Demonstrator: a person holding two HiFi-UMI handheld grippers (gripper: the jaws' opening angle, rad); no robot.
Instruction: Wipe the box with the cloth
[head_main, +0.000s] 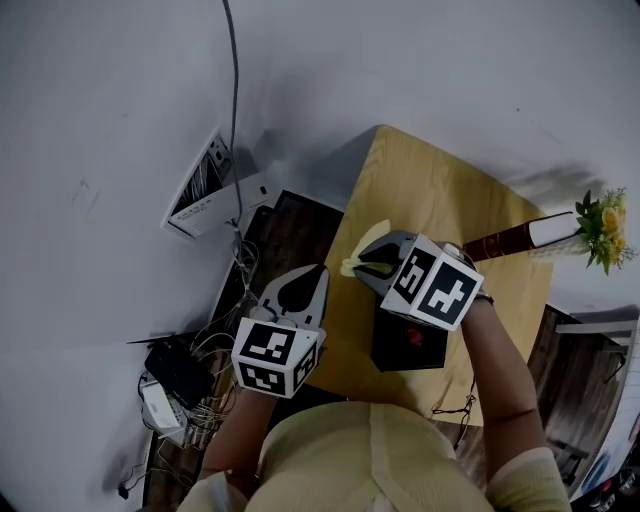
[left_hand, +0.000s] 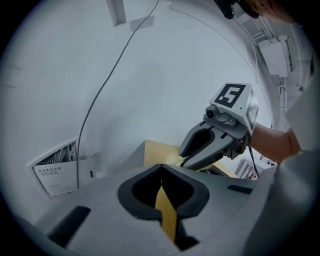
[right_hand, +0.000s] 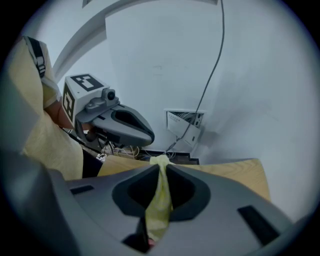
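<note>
Right tongs (right_hand: 161, 169) are clamped on the pale yellow cloth (head_main: 366, 243), whose bunched end pokes out past their tips above the wooden desk (head_main: 430, 190). Left tongs (left_hand: 161, 167) are closed tight with nothing gripped, near the right pair at the desk's edge. The black box (head_main: 408, 345) stands on the desk close to the person, its top partly covered in the head view by the marker cube (head_main: 437, 285) of the right pair.

A pale yellow crumpled cloth (head_main: 366, 243) is pinched between the fingers of the right gripper (right_hand: 160, 169). Close by, a small black box (head_main: 408, 345) with a red mark is set on the light wooden bench (head_main: 430, 200).
</note>
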